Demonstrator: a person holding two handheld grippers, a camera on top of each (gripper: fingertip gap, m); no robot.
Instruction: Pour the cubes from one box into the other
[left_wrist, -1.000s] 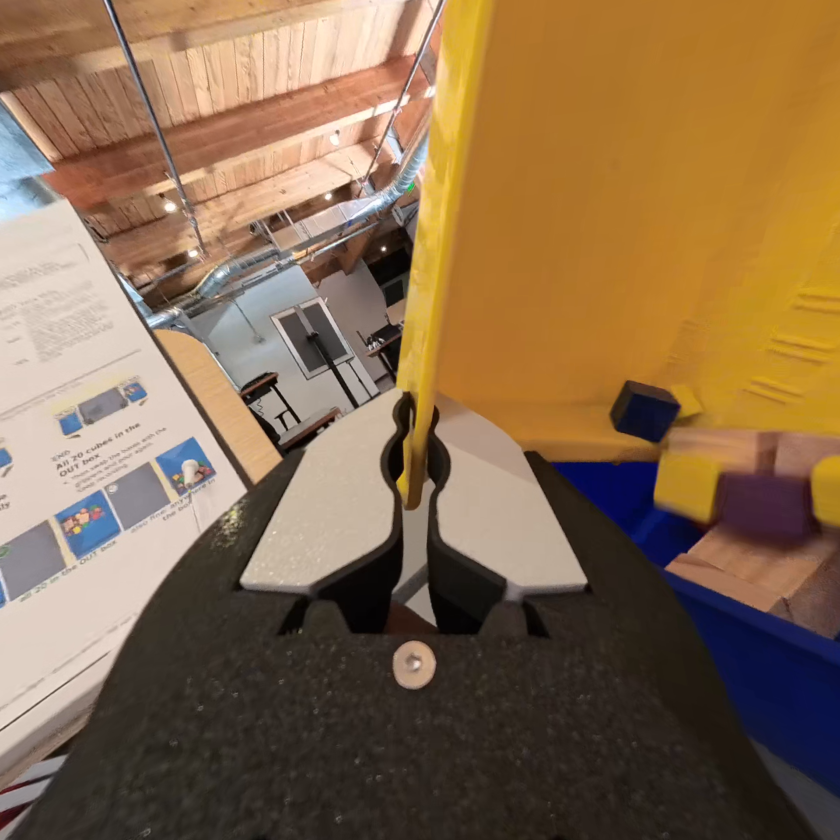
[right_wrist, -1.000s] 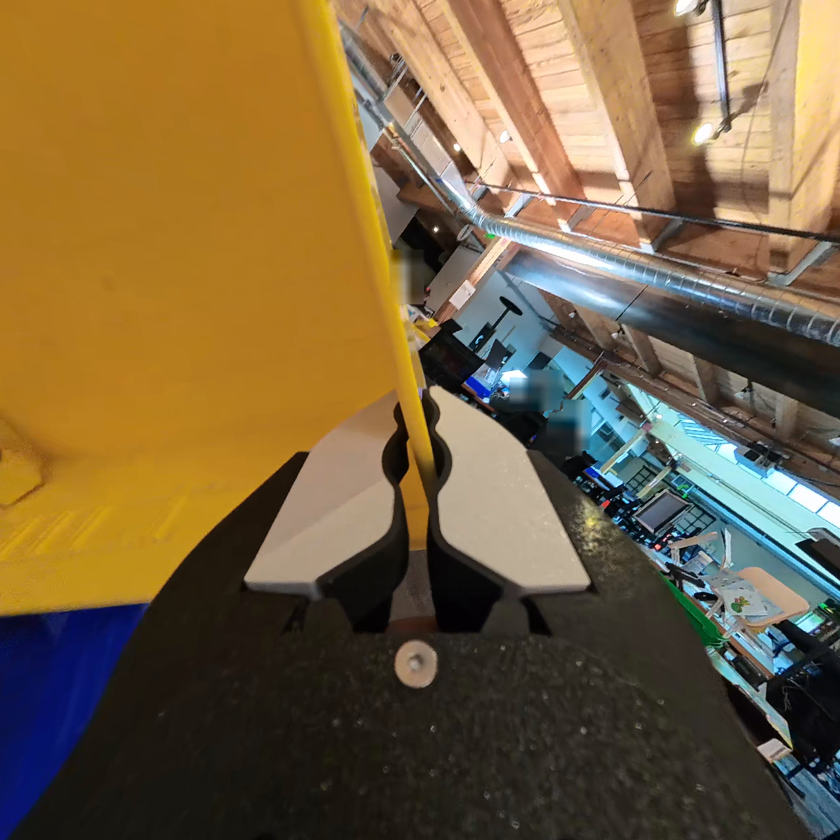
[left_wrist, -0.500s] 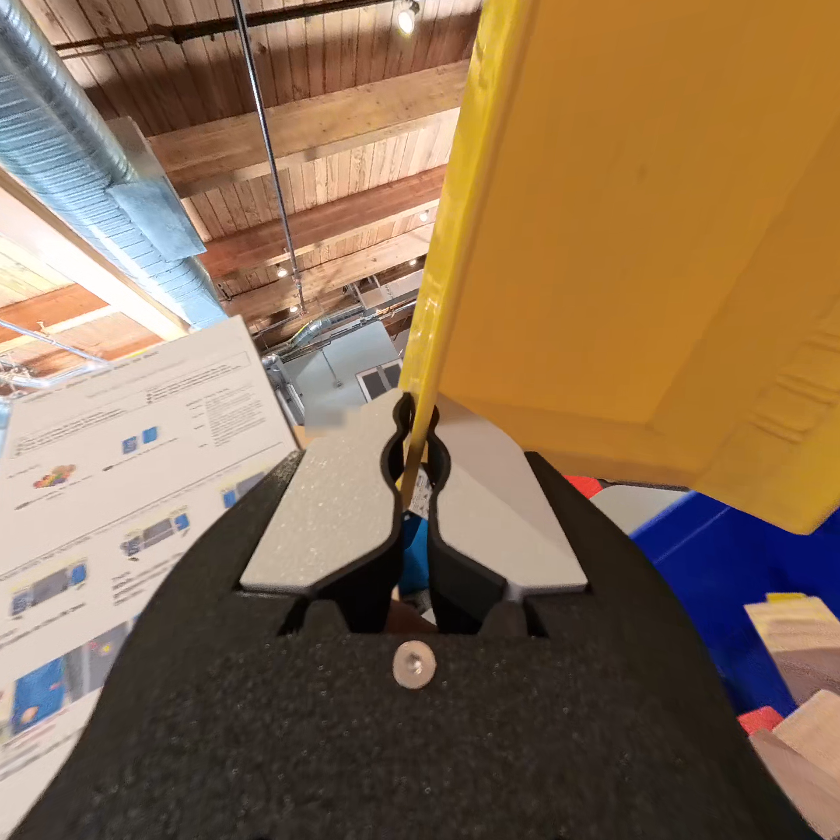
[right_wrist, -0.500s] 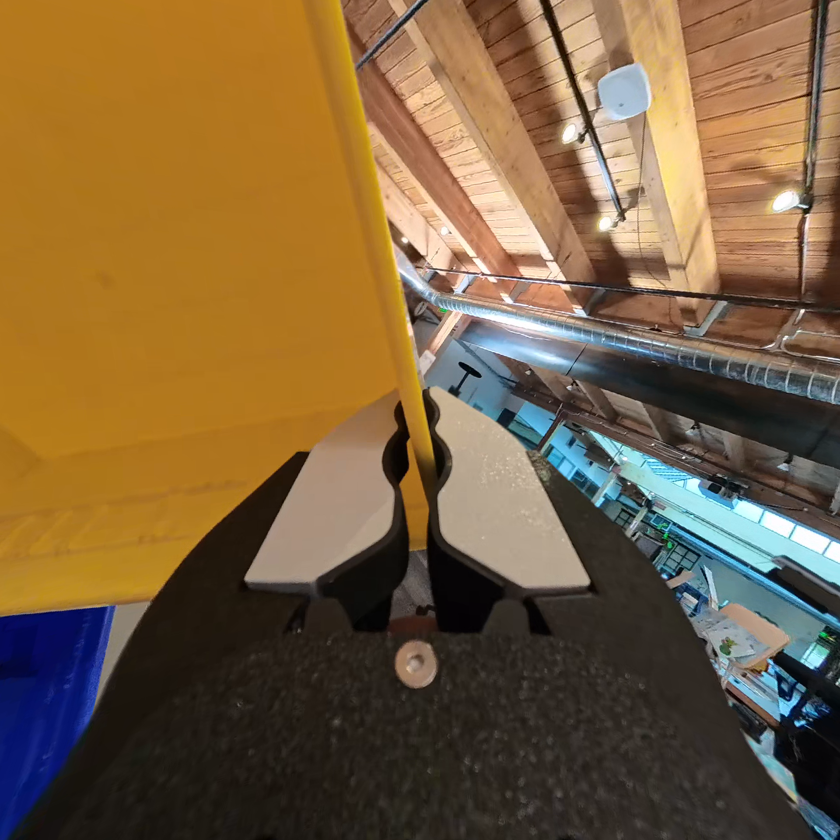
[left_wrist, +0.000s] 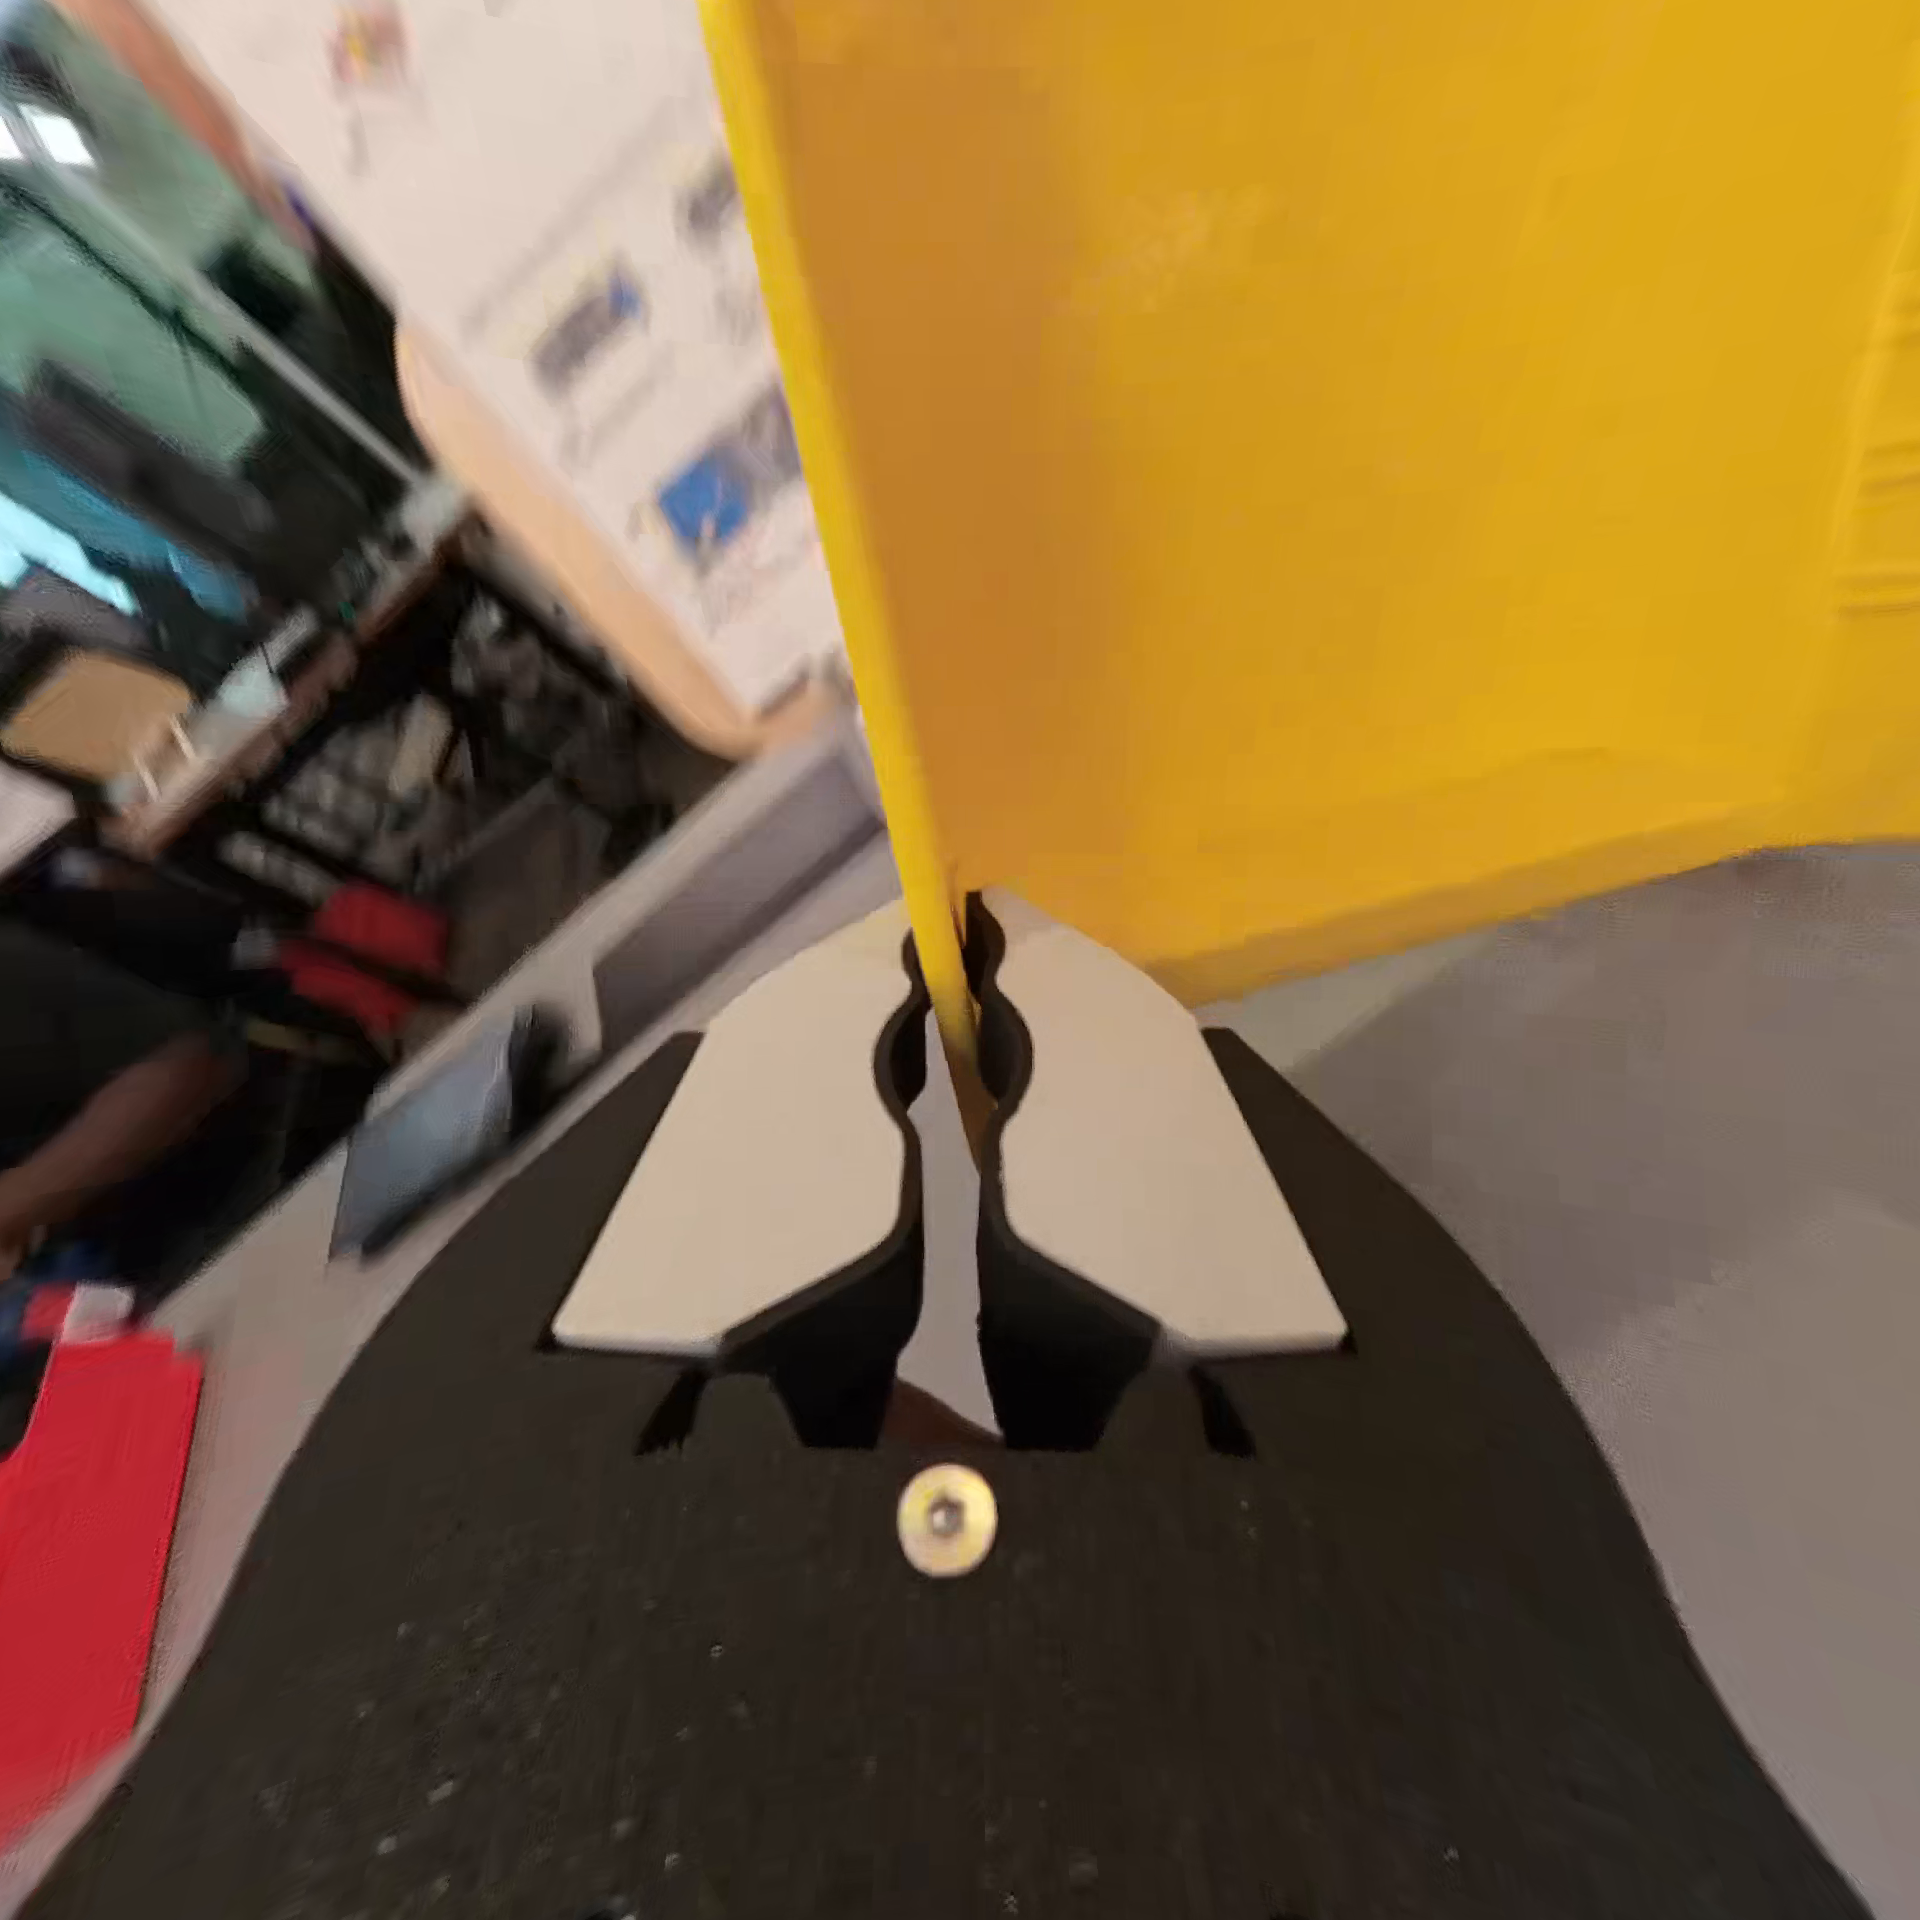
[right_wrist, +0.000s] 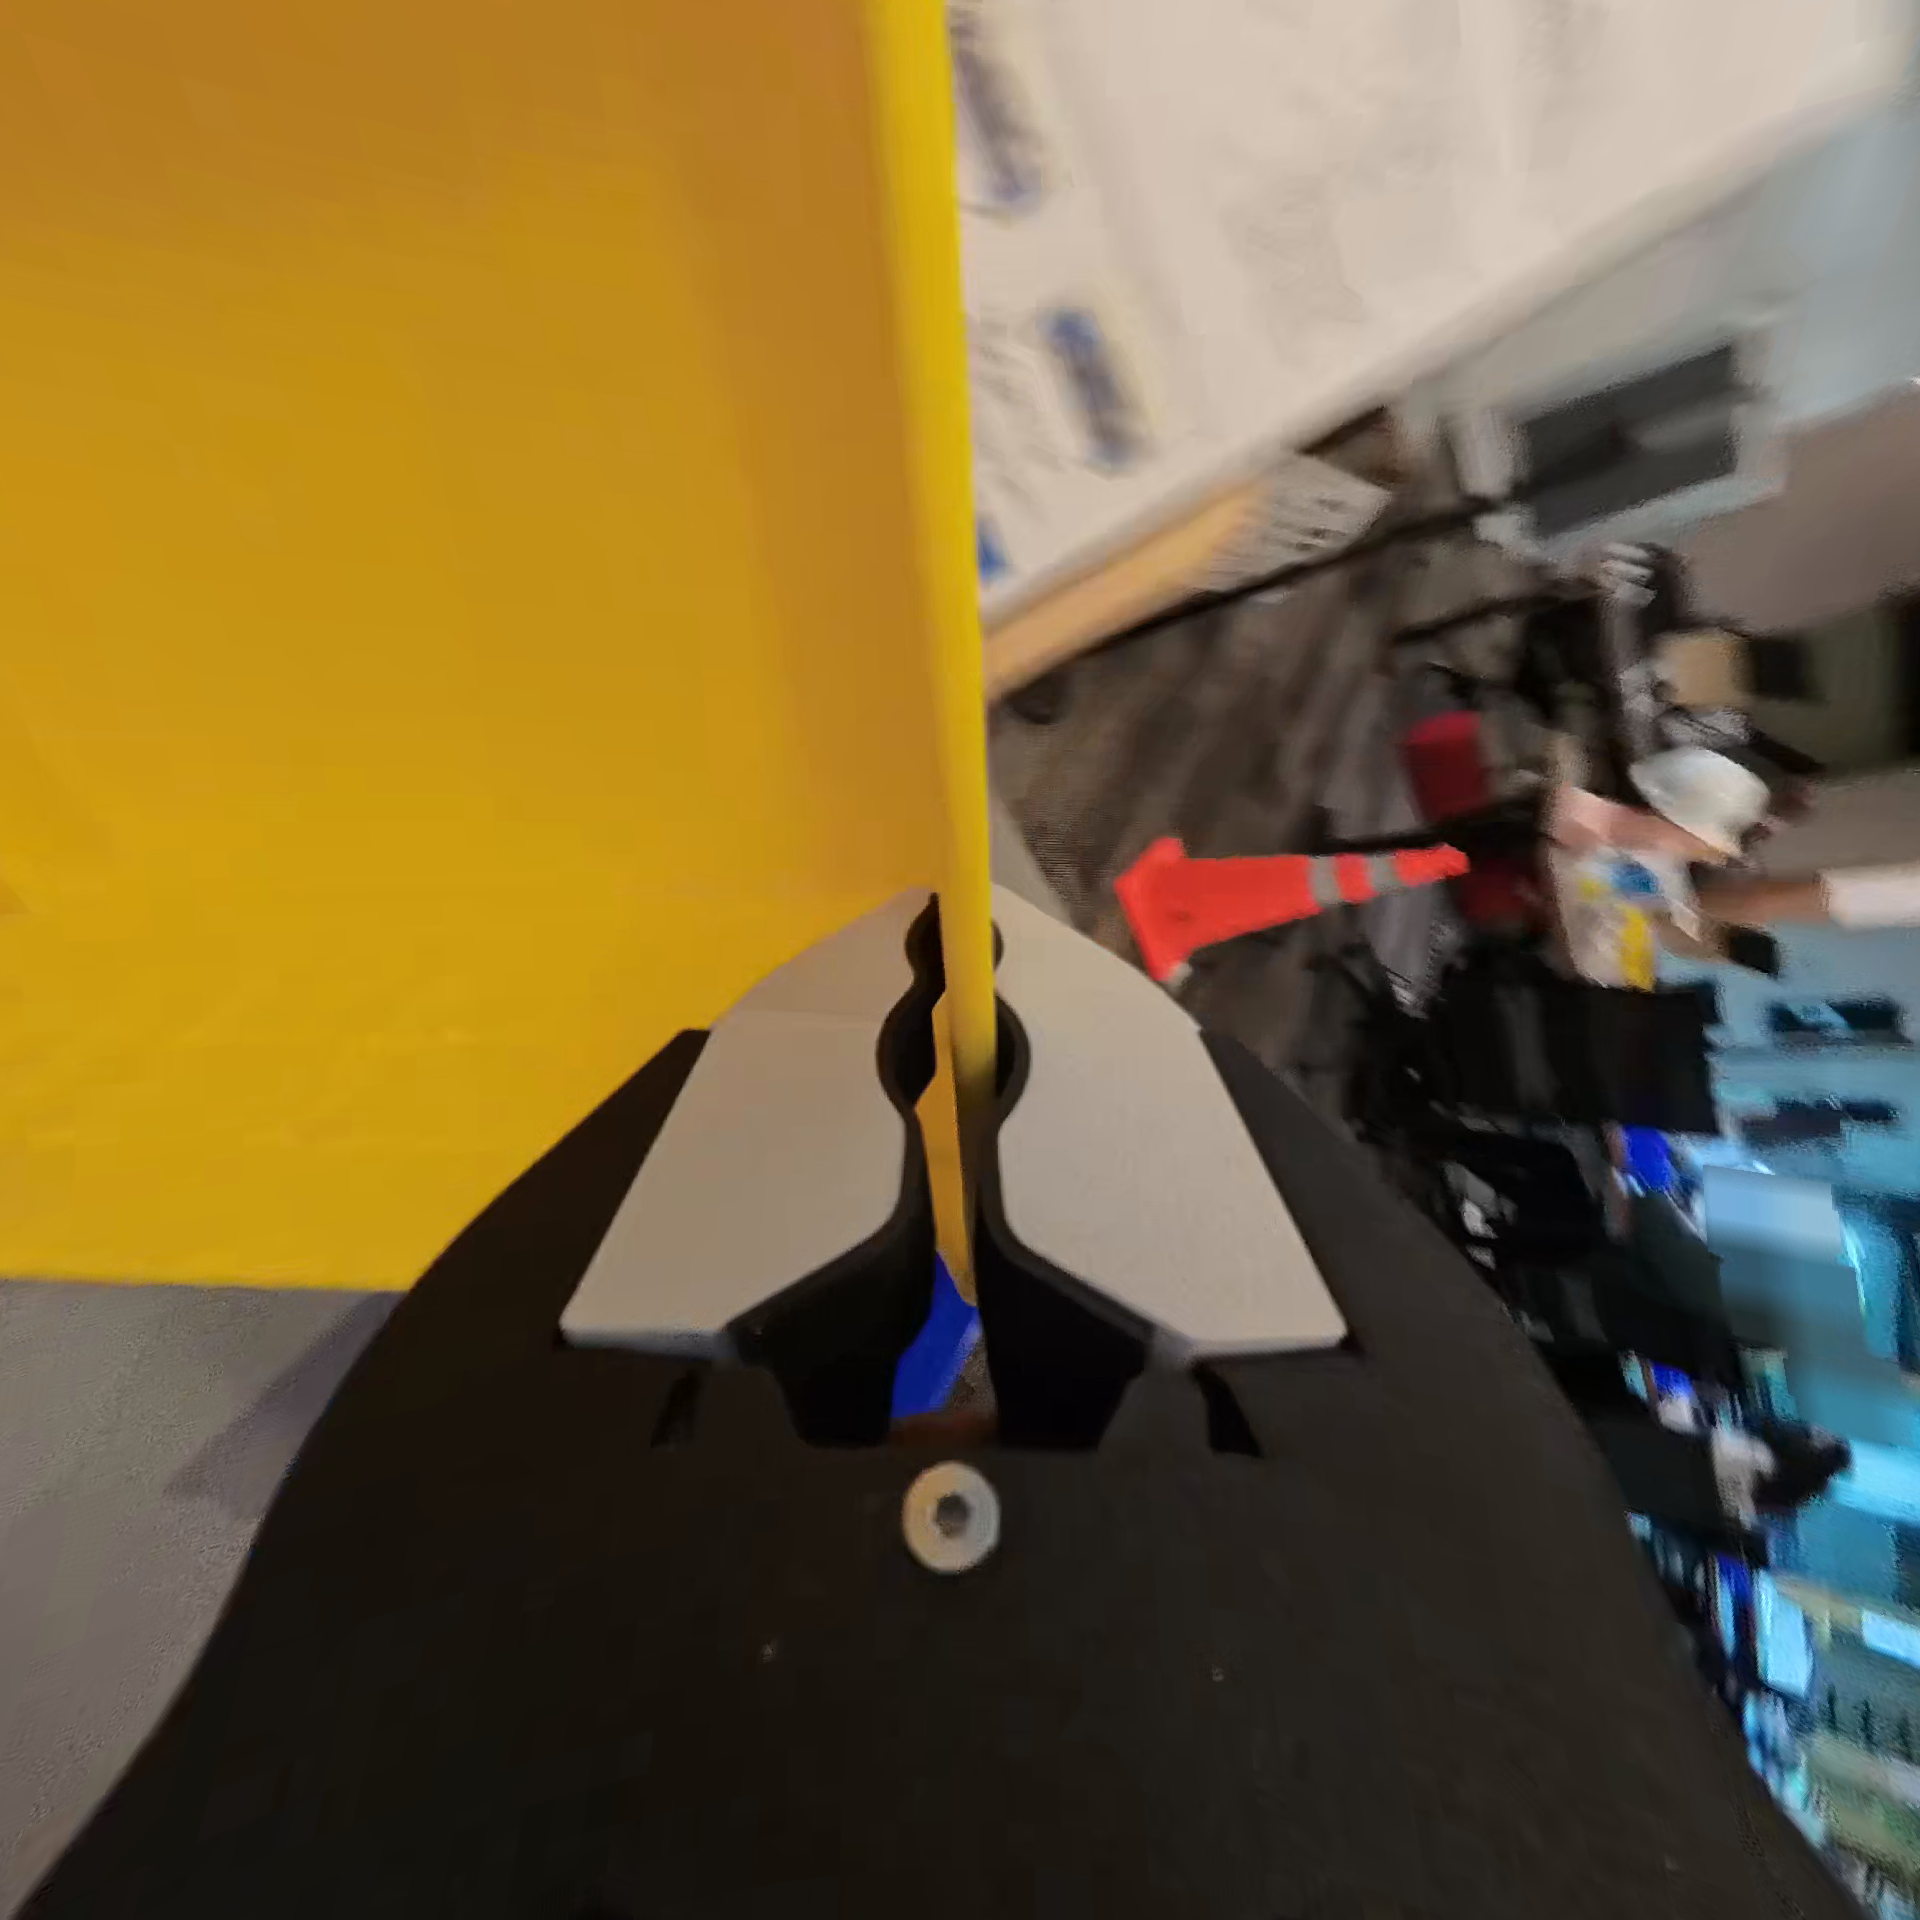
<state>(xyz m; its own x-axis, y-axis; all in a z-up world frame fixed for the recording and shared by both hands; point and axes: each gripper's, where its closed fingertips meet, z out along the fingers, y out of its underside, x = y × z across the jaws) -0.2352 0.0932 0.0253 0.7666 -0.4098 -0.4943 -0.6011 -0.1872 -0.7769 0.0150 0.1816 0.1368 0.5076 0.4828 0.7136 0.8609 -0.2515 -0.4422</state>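
The yellow box (left_wrist: 1351, 468) fills the upper right of the left wrist view and the upper left of the right wrist view (right_wrist: 436, 582). My left gripper (left_wrist: 951, 966) is shut on the box's left wall edge. My right gripper (right_wrist: 961, 966) is shut on its right wall edge. The box is held above the grey table (left_wrist: 1610, 1195). No cubes show inside it. A sliver of the blue box (right_wrist: 935, 1340) shows between the right gripper's fingers. Both views are motion-blurred.
A white instruction sheet (left_wrist: 623, 260) stands behind the table, also seen in the right wrist view (right_wrist: 1299, 208). An orange traffic cone (right_wrist: 1278, 894) and room clutter lie at the right. A red patch (left_wrist: 83, 1538) is at the lower left, with a person's arm (left_wrist: 94, 1122) above it.
Both grippers have swung the yellow box down from facing the ceiling to facing the table and room. The blue box and the cubes have left the left wrist view.
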